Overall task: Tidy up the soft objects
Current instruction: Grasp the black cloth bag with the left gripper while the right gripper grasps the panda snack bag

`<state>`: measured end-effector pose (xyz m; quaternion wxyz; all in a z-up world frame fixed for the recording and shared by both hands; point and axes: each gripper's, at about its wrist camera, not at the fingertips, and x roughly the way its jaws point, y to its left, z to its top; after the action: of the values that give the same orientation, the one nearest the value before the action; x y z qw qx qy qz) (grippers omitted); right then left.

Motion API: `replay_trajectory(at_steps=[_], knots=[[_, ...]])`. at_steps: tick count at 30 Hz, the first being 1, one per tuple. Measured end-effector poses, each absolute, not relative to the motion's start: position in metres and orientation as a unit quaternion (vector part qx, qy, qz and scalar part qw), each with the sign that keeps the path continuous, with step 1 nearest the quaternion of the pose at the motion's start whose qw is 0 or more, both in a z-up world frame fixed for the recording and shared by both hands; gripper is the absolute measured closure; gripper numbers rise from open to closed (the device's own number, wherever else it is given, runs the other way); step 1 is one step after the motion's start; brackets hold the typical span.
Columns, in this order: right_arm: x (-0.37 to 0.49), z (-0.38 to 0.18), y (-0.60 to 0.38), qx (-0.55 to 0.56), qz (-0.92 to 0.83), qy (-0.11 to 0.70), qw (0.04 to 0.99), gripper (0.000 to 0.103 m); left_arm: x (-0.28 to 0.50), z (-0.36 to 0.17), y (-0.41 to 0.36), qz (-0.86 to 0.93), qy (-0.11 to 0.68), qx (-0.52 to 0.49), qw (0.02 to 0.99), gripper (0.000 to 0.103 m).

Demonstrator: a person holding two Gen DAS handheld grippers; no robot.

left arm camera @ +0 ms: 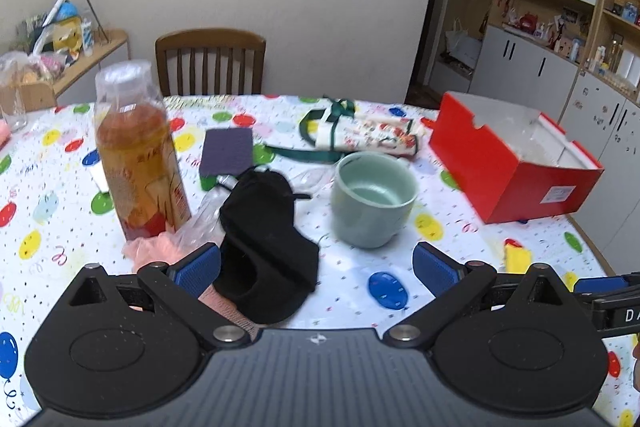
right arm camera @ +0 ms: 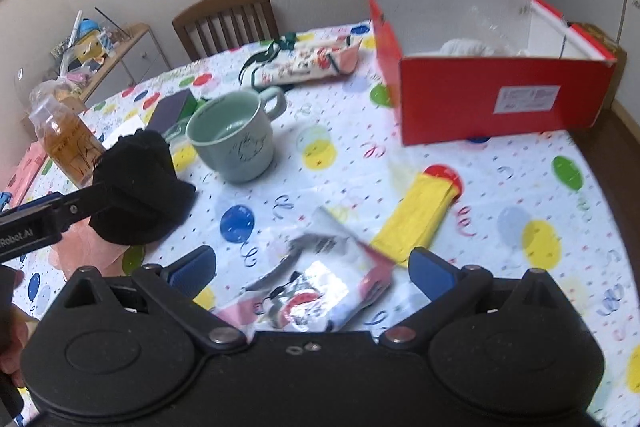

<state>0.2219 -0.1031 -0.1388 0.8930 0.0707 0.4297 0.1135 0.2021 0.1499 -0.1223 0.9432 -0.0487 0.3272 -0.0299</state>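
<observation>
Tablecloth (right arm camera: pixel 344 187): white with multicolour balloons and confetti. Box (right arm camera: pixel 496 103): red outside, white inside. Mug (right arm camera: pixel 236 147): pale green. Sock (left arm camera: pixel 264 243): black. Packet (right arm camera: pixel 420 215): yellow. Claw pads (left arm camera: pixel 436 269): blue.

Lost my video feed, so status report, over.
Both hand-held grippers open: left, right. Black sock on table at left's fingers, ungripped. Mug stands between sock and red box.
</observation>
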Motion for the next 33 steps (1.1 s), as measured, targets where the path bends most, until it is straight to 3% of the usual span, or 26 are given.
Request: replay_trajectory(at_steps=[17,25,30,33], knots=[[0.249,-0.186,-0.078,0.120,0.012,0.507,0.854,0.001,0.224,-0.155,0.153,-0.043,0.337,0.006,0.941,0.005],[0.255,-0.191,-0.067,0.096,0.002,0.519,0.849,0.002,0.240,-0.168,0.149,-0.032,0.362,0.028,0.931,0.031],[0.254,-0.191,-0.062,0.082,0.005,0.514,0.854,0.008,0.253,-0.172,0.150,-0.023,0.372,0.024,0.928,0.046],[0.254,-0.190,-0.062,0.078,0.005,0.510,0.856,0.011,0.256,-0.173,0.151,-0.022,0.374,0.026,0.927,0.062]])
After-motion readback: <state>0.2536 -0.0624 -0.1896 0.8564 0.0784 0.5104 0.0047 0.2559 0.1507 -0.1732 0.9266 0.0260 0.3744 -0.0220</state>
